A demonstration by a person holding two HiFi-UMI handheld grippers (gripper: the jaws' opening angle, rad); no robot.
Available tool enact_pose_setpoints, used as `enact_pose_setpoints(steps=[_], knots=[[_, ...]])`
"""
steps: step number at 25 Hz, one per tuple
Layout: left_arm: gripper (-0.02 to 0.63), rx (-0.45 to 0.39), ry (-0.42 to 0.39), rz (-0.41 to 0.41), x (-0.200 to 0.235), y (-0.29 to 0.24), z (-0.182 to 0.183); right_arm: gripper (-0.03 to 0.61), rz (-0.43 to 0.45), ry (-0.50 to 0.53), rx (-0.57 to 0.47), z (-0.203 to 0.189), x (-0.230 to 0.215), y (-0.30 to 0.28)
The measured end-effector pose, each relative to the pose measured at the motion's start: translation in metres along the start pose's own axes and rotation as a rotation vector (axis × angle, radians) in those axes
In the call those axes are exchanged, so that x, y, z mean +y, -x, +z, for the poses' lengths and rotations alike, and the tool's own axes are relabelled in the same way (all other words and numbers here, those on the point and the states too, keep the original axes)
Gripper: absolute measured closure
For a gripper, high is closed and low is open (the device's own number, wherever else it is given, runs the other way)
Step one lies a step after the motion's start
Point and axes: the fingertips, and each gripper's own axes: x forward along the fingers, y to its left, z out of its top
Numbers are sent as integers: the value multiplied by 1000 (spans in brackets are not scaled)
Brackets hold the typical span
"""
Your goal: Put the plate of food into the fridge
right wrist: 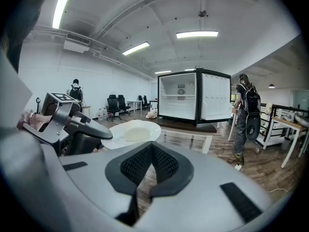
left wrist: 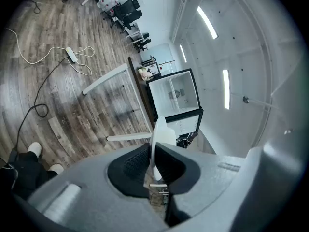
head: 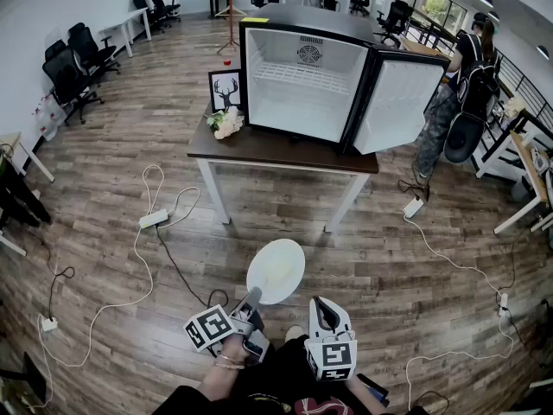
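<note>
a wide wooden floor [head: 130, 145] is seen all around. far ahead, a table [head: 259, 150] with a dark top and white legs is set on it. a white fridge [head: 302, 80] with a black frame is stood on the table. its door [head: 399, 102] is swung open to the right, and one wire shelf is seen inside. a person with a backpack [head: 462, 102] is seen at the right, past the open door. black office chairs [head: 82, 63] are lined up at the far left.

a round white plate [head: 262, 282] is held up in the air, near, in front of the table and well apart from the fridge. the plate's near rim is pinched tight by the jaws of the left gripper [head: 253, 299]. the right gripper [head: 321, 308] is held just to the right of it. its jaws are pressed together with nothing between them, and the plate is not touched by it.

a framed deer picture [head: 225, 91] is stood on the table, left of the fridge. a bunch of pale flowers [head: 226, 124] is laid just in front of it. a white power strip [head: 153, 220] with a long cord is left on the floor, left of the table. a pale lump of food [head: 281, 268] is seen in the middle of the plate.
</note>
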Motion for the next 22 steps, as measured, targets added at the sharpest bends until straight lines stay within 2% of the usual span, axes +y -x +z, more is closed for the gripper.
enact_pose_setpoints(steps=[9, 17, 22], knots=[[578, 17, 1, -17, 0, 0, 10, 572, 9, -22, -14, 7, 13, -9], [575, 51, 4, -18, 3, -2, 27, 571, -19, -93, -45, 16, 17, -22], [575, 70, -1, -22, 4, -5, 37, 571, -40, -98, -55, 18, 22, -31]])
